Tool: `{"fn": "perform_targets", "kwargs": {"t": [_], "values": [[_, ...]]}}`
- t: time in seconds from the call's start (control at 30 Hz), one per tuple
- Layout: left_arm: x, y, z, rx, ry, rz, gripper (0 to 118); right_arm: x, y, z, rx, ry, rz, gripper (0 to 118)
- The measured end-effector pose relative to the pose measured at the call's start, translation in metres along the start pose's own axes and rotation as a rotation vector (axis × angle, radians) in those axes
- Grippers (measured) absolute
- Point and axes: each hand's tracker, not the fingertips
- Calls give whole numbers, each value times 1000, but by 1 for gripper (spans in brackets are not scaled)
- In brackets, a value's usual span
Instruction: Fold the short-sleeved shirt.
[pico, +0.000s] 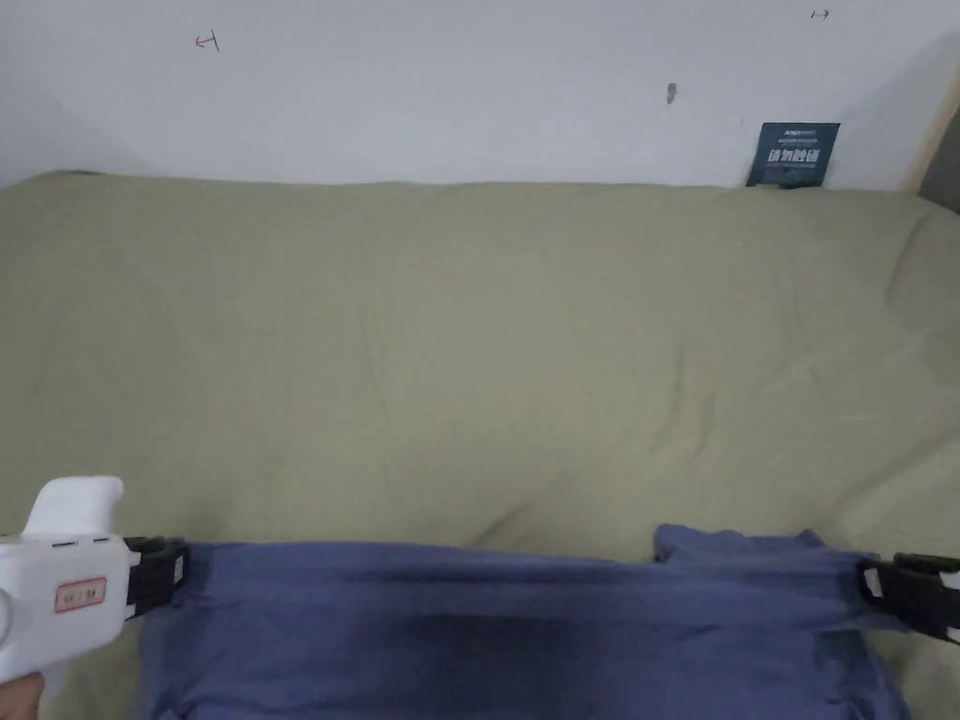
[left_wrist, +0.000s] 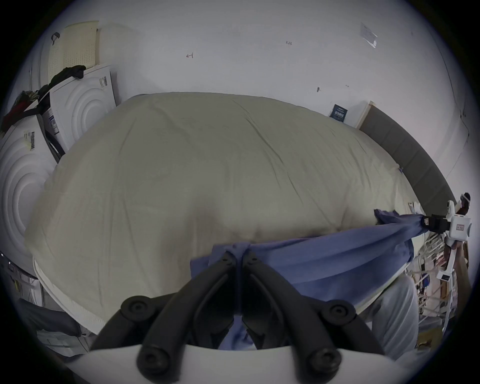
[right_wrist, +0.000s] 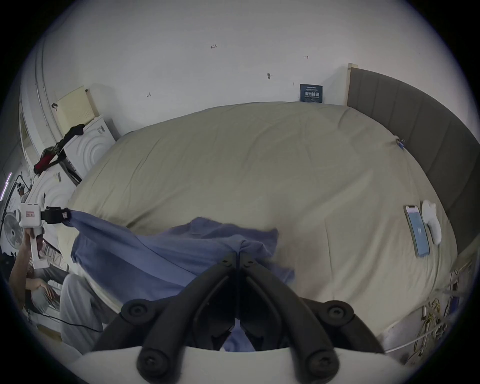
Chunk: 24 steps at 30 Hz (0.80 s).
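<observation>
While both grippers pinch the blue shirt (pico: 525, 628), it hangs stretched between them along the near edge of the bed (pico: 469, 356). On the near left, the left gripper (pico: 178, 574) has its black jaws closed tight on one end of the cloth; in the left gripper view a bunched fold of fabric sits squeezed between the two tips. At the near right edge, the right gripper (pico: 870, 583) is likewise clamped on the other end, and in its own view the jaws meet on a gathered knot of blue cloth. The upper hem of the shirt runs taut from one gripper to the other, while the rest sags below over the front of the bed. A small flap of the shirt pokes up just left of the right gripper. Far off toward the bed's right side, a phone (right_wrist: 417, 231) lies flat beside a white object (right_wrist: 432, 223).
</observation>
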Motion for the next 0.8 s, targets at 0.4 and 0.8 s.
{"fn": "perform_targets", "kwargs": {"t": [0.4,0.8], "values": [[-14,-71,-12,-35,-17,-17,11,7,-59,-20,-98,-20,-4,6],[63,-7,68,299,41,-23,114,-72,-1,45,235,-49,-26,91]]}}
